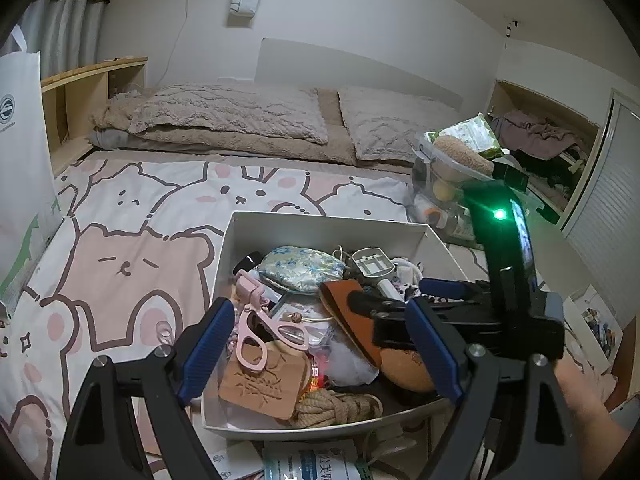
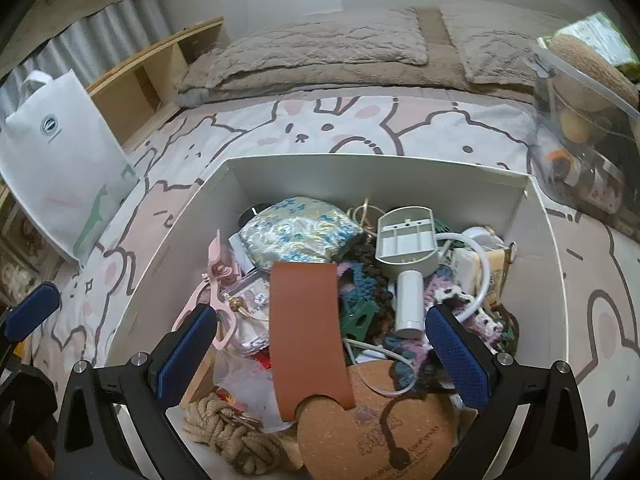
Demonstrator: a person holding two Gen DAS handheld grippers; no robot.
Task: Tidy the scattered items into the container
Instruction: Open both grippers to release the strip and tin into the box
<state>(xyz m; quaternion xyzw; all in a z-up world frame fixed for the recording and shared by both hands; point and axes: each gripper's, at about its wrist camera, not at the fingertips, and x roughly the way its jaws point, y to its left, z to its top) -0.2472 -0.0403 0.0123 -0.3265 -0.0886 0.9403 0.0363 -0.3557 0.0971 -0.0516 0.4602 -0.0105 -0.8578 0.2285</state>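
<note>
I have both grippers hanging over the white box (image 2: 376,172), which sits on the bed's cartoon-animal sheet (image 1: 132,216). My left gripper (image 1: 320,344) has its jaws spread wide with nothing between them, above the near-left part of the box. My right gripper (image 2: 320,352) is likewise released, jaws apart over the middle of the box.

Inside the box I see a brown leather strap (image 2: 306,332) lying across the centre, its lower end resting on a round cork mat (image 2: 376,440) at the near wall. A coil of rope (image 2: 232,436) lies at the near-left corner, pink scissors-like tool (image 1: 260,320) along the left side, a floral pouch (image 2: 296,232) toward the far wall, and a grey plastic handle piece (image 2: 406,248) right of the pouch.

Beyond the box's right corner stands a clear tub (image 1: 444,184) of odds and ends.
</note>
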